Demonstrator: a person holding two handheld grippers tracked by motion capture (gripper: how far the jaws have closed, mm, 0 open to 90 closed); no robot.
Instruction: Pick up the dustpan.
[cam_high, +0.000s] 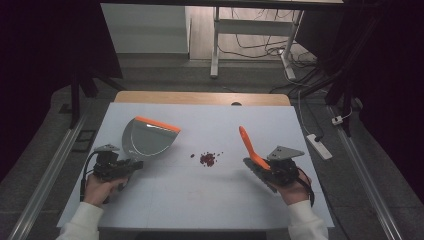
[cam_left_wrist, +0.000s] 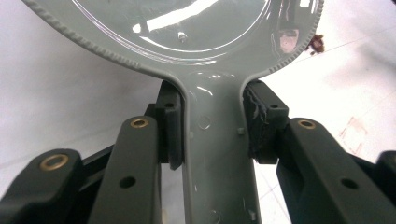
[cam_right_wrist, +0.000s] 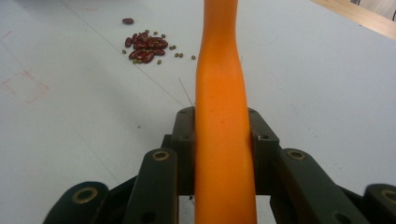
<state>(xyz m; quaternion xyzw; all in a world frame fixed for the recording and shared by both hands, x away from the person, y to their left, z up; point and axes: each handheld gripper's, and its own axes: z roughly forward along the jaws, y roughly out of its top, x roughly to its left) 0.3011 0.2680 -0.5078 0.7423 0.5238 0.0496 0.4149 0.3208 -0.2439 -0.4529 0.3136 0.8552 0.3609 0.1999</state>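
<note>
- Dustpan (cam_high: 147, 139), one, high view: grey scoop with an orange lip along its far edge, lying on the left half of the tabletop (cam_high: 200, 200), mouth turned toward the far right. Its handle runs back into the left gripper (cam_high: 131, 165), near the tabletop's left edge.
- Same view: one orange brush handle (cam_high: 248, 145) rises slantwise from the right gripper (cam_high: 256, 166), toward the right edge. One small heap of red beans (cam_high: 207, 159) sits near the tabletop's middle, between the two tools, apart from both.
- Two hands, one per gripper, white sleeves coming in over the near edge.
- Left gripper view: left gripper (cam_left_wrist: 214, 128) is clamped on the dustpan (cam_left_wrist: 196, 32) handle, a pad pressed to each side of the grey neck. Scoop is glossy inside, with a ribbed rim. A few beans (cam_left_wrist: 317, 43) lie just past the rim at upper right.
- Right gripper view: right gripper (cam_right_wrist: 223, 144) is closed tight on the brush handle (cam_right_wrist: 222, 116), smooth, orange, slightly waisted, running up out of frame. Brush end can't be seen.
- Same view: beans (cam_right_wrist: 147, 46) number about a dozen dark red ones, bunched, with small greenish ones scattered round and one red stray beyond.
</note>
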